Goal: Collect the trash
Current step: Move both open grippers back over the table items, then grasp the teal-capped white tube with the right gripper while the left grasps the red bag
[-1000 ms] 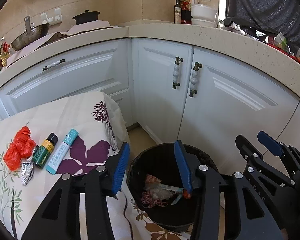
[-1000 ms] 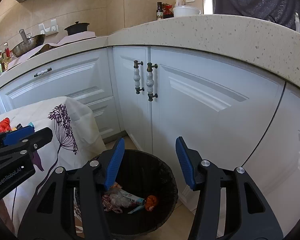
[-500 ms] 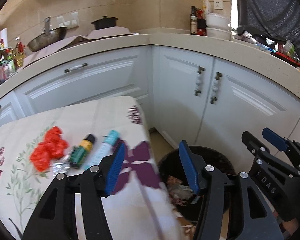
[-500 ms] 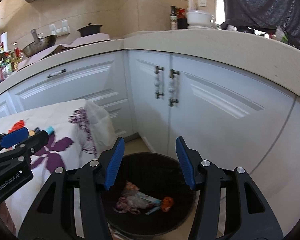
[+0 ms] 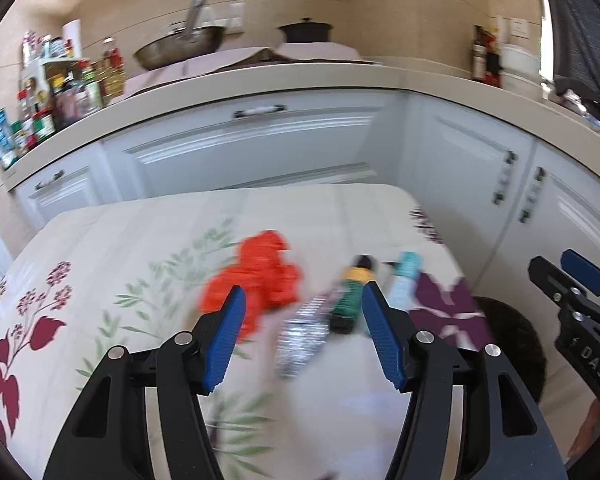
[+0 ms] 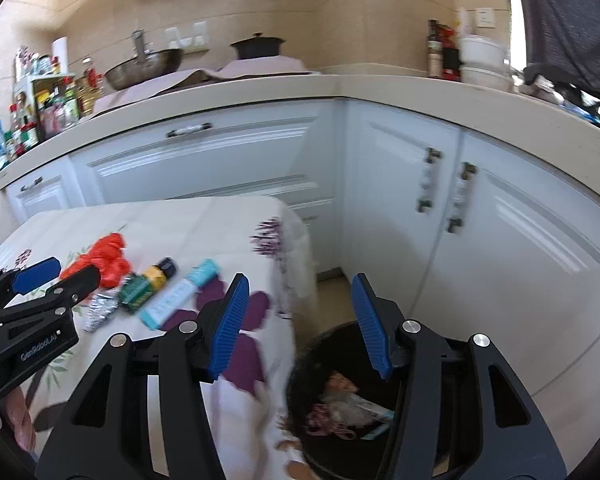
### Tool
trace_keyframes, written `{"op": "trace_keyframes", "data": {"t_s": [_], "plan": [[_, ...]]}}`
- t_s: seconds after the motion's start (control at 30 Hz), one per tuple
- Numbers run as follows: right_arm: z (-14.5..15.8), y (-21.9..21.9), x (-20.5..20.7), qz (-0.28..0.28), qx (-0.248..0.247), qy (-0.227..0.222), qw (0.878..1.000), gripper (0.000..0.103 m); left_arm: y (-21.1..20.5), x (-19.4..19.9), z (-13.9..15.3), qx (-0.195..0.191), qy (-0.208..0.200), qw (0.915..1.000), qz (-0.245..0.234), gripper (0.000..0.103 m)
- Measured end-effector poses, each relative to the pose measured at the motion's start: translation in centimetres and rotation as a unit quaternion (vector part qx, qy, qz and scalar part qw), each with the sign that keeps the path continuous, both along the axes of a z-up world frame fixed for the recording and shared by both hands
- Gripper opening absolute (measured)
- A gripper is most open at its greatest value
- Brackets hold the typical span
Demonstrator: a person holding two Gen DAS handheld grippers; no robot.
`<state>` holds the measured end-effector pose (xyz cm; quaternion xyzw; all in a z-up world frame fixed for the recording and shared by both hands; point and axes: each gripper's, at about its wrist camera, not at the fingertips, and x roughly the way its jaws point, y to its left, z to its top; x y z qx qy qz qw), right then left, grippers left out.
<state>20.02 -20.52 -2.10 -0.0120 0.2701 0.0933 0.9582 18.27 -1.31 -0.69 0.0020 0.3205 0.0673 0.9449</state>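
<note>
Flowered tablecloth (image 5: 148,240) fills the left view: the empty, spread left claw (image 5: 302,336) points at foil wrapper (image 5: 300,336), lying lengthwise ahead. Right view: right claw (image 6: 296,320), also spread and empty, hangs over the bin (image 6: 328,336), farther from the wrapper

You are working in a home kitchen: white panelled cabinets (image 6: 520,240) are running under a speckled beige surface (image 6: 420,94), which is carrying a steel wok (image 6: 144,66), a black lidded pot (image 6: 257,47) and crowded condiment bottles (image 6: 52,108).

"GenRobot.AI" is printed on the left tool (image 6: 36,284); "DAS" is read on the right tool (image 5: 572,280).
</note>
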Motion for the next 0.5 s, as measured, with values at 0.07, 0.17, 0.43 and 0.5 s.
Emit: {"op": "trace_keyframes", "data": {"t_s": [0.07, 0.17, 0.43, 0.5], "plan": [[0.0, 1.6, 0.4, 0.012, -0.003, 0.005, 1.0, 0.052, 1.5, 0.1, -0.1, -0.001, 0.001, 0.9999, 0.012, 0.059], [0.0, 3.4, 1.0, 0.024, -0.004, 0.016, 1.0, 0.052, 3.3, 0.1, -0.2, -0.003, 0.001, 0.9997, 0.025, 0.06], [-1.2, 7.5, 3.0, 0.037, -0.02, 0.063, 0.997, 0.052, 6.4, 0.4, -1.1, -0.009, 0.014, 0.9991, 0.039, 0.063], [-1.6, 8.2, 3.5, 0.037, -0.026, 0.076, 0.996, 0.052, 7.1, 0.4, -1.3, -0.011, 0.018, 0.999, 0.041, 0.063]]}}
